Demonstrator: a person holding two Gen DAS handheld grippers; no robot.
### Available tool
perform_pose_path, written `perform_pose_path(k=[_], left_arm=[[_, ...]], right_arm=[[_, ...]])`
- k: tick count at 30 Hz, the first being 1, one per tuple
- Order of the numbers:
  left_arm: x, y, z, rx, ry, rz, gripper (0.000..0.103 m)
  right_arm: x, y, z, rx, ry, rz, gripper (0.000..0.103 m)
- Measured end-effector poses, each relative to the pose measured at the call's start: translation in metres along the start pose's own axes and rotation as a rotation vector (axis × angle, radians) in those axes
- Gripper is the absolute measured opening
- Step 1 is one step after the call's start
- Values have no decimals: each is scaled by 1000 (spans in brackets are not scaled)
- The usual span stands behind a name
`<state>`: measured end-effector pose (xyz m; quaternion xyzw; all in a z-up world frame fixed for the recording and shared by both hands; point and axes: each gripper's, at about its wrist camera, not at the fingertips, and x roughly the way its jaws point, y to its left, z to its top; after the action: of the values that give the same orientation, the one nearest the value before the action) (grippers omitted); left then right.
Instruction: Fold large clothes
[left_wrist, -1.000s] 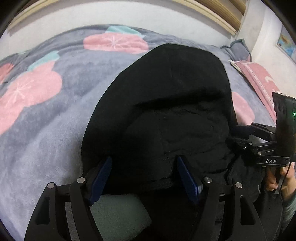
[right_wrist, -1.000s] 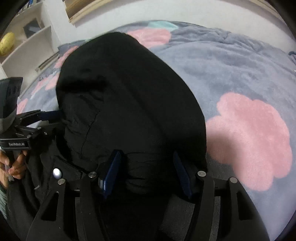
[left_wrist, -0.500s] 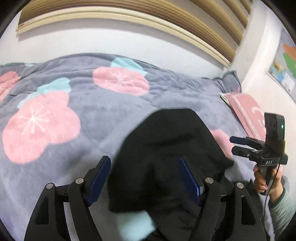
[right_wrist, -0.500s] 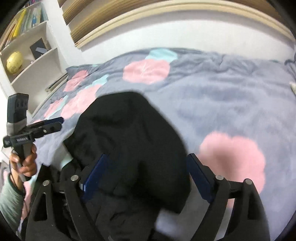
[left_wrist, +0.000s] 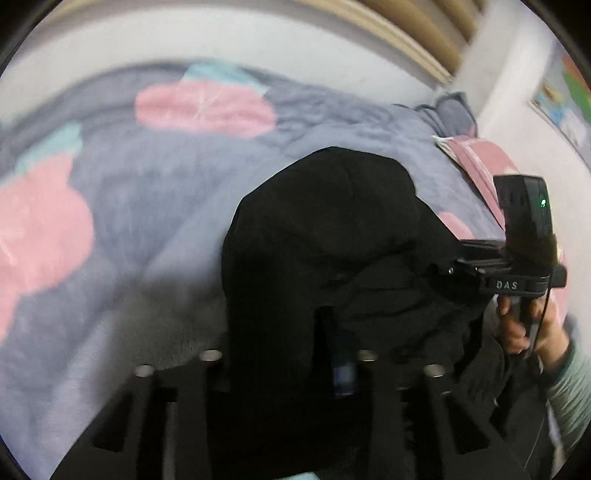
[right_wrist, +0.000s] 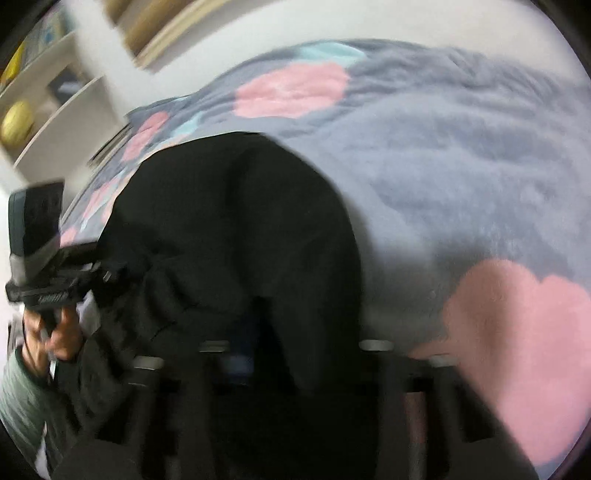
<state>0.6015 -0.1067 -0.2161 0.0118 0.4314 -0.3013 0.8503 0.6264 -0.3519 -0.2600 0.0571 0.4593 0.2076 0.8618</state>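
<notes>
**Both grippers pinched on the black garment**

Here, in the left wrist view, your left gripper had just been closing, and its jaws stood narrow, pinching a fold of the black garment that draped over them. The garment lay bunched on the grey flowered blanket, at its near edge. Your right gripper reached into the same cloth from the side.

In the right wrist view, blurred, your right gripper had likewise just been closing and was clamped narrow on the garment, near the blanket edge.
</notes>
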Motion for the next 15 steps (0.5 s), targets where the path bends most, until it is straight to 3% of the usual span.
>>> perform_pose_path(k=[1, 4, 7, 11, 15], left_arm=[[-15, -3, -1, 22, -19, -1, 20], [-62, -26, -4, 79, -79, -30, 16], [-118, -58, -17, 152, -149, -35, 16], [-196, -109, -46, 256, -224, -25, 16], [-250, -144, -85, 299, -266, -33, 16]], right_arm=[[-9, 5, 0, -28, -12, -18, 20], [-56, 40, -11, -132, -79, -63, 17], [-116, 71, -30, -199, -158, -75, 16], [-186, 124, -62, -306, -200, -136, 16], [-239, 171, -105, -389, -244, -209, 15]])
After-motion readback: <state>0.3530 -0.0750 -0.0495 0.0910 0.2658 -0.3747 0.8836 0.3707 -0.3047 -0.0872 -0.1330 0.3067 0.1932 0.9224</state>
